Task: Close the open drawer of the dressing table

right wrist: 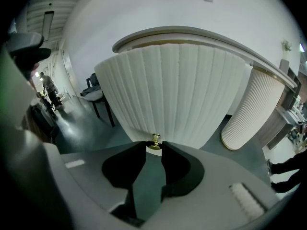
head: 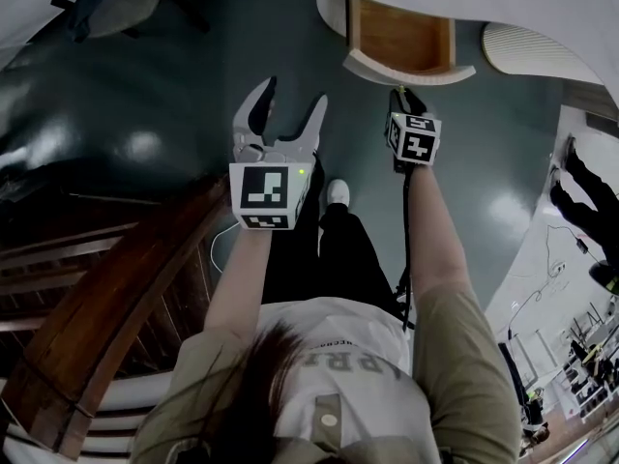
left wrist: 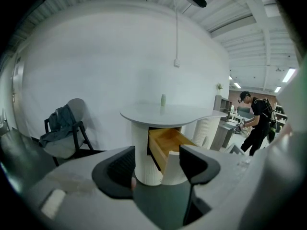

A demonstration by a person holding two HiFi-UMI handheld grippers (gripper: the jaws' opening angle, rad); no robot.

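Found the two fingers of the right gripper (head: 404,97) drawn narrow and pinching the single brass knob (right wrist: 154,142) on the drawer front. Found the left gripper (head: 293,93) short of the drawer and to its left, both fingers spread wide, nothing between them. Counted one drawer (head: 401,37), pulled out of the dressing table (left wrist: 168,113), showing only bare wood inside. Noted one small bottle (left wrist: 163,99) above the drawer on the tabletop, one chair (left wrist: 64,128) well left of the drawer.
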